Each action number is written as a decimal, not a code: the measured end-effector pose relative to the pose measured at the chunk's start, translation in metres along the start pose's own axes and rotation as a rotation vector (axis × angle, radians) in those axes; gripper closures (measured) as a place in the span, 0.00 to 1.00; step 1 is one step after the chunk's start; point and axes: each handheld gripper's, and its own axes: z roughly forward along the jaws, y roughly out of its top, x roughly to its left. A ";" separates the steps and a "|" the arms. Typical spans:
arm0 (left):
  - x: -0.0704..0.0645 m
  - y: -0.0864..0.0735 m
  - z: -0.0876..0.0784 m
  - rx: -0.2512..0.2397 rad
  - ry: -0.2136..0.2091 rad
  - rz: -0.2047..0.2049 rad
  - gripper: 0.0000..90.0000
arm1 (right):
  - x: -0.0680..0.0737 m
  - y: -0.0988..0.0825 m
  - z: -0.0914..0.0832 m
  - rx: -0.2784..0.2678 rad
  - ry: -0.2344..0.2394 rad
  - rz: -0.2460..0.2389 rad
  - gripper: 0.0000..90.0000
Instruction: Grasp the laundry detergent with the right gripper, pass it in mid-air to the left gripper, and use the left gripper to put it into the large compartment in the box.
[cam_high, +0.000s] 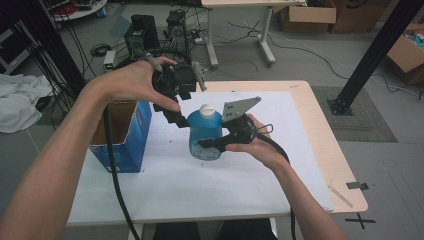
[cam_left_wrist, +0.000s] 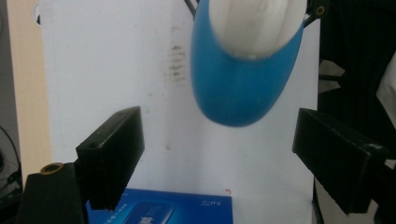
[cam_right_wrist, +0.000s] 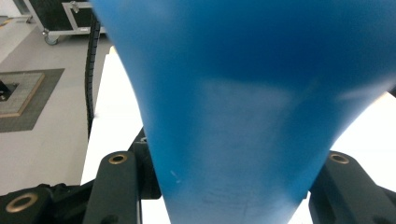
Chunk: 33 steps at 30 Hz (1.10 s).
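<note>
Bottle (cam_high: 205, 136): blue, white cap, upright above table (cam_high: 300, 150) | right tool (cam_high: 212, 145) clamps my bottle's lower body | left tool (cam_high: 172, 107) spread wide beside cap, holding nothing | risk: smooth wall slips, bottle tips if left tool bumps cap.

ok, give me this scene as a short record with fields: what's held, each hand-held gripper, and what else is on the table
held item: blue bottle with white cap
right hand-held gripper: shut on the bottle's body
left hand-held gripper: jaws open, above and beside the bottle's cap, not gripping it
nearby: open blue box at the table's left edge
surface: white sheet on a wooden table
</note>
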 end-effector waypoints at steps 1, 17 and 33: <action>0.000 0.001 0.002 0.000 -0.009 0.000 0.19 | 0.000 0.000 0.002 0.001 0.002 -0.002 0.52; -0.002 0.004 0.019 -0.025 -0.044 -0.003 0.19 | 0.002 0.005 0.011 -0.005 0.018 -0.010 0.52; -0.004 0.005 0.033 -0.041 -0.062 -0.008 0.20 | 0.002 0.006 0.016 -0.006 0.030 -0.015 0.52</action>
